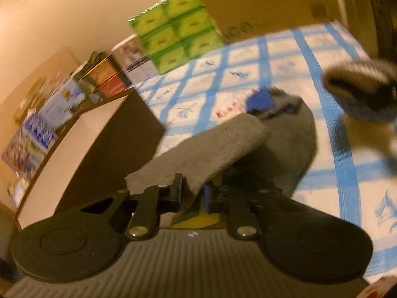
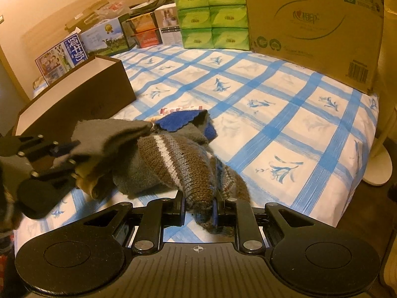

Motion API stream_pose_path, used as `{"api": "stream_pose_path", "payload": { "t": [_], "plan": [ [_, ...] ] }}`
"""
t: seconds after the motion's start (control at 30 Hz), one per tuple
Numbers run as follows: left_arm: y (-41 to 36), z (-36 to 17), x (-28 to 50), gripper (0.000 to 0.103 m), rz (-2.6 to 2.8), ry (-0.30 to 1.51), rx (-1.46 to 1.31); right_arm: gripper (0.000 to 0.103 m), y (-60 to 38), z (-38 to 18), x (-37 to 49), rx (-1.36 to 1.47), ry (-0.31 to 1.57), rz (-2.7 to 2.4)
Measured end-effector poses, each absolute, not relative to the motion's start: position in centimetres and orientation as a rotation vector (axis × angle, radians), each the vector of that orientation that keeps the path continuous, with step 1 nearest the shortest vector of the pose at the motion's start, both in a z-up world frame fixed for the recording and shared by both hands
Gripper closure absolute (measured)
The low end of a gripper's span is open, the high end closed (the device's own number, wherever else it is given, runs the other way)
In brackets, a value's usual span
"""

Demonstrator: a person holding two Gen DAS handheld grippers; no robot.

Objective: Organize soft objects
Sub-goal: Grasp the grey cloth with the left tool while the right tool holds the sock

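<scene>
A bed with a blue-checked sheet (image 2: 285, 114) holds a small heap of socks. The left gripper (image 1: 192, 195) is pinched on a grey sock (image 1: 211, 146), lifted at the heap's left edge beside an open brown box (image 2: 74, 94). The right gripper (image 2: 199, 207) is clamped on a brown striped sock (image 2: 178, 164) on the heap's near side. A blue sock (image 2: 181, 121) lies behind.

Green tissue packs (image 2: 212, 16) beside a cardboard carton (image 2: 315, 27).
</scene>
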State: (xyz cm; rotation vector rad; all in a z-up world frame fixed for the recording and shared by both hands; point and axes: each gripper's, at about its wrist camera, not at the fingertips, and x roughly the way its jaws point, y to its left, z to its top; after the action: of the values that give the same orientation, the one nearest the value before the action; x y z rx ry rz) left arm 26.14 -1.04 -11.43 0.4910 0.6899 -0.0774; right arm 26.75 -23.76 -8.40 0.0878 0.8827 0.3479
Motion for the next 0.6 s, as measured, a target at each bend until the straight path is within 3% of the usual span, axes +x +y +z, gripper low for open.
{"api": "stream_pose_path", "payload": {
  "t": [0.33, 0.6],
  "plan": [
    [6.5, -5.3, 24.5, 0.099, 0.031, 0.679, 0.075, 0.083, -23.4, -7.0, 26.4, 0.088, 0.836, 0.360],
    [9.4, -4.2, 22.4, 0.099, 0.019, 0.734, -0.078, 0.083, -22.2, -5.8, 26.0, 0.090, 0.805, 0.401]
  ]
}}
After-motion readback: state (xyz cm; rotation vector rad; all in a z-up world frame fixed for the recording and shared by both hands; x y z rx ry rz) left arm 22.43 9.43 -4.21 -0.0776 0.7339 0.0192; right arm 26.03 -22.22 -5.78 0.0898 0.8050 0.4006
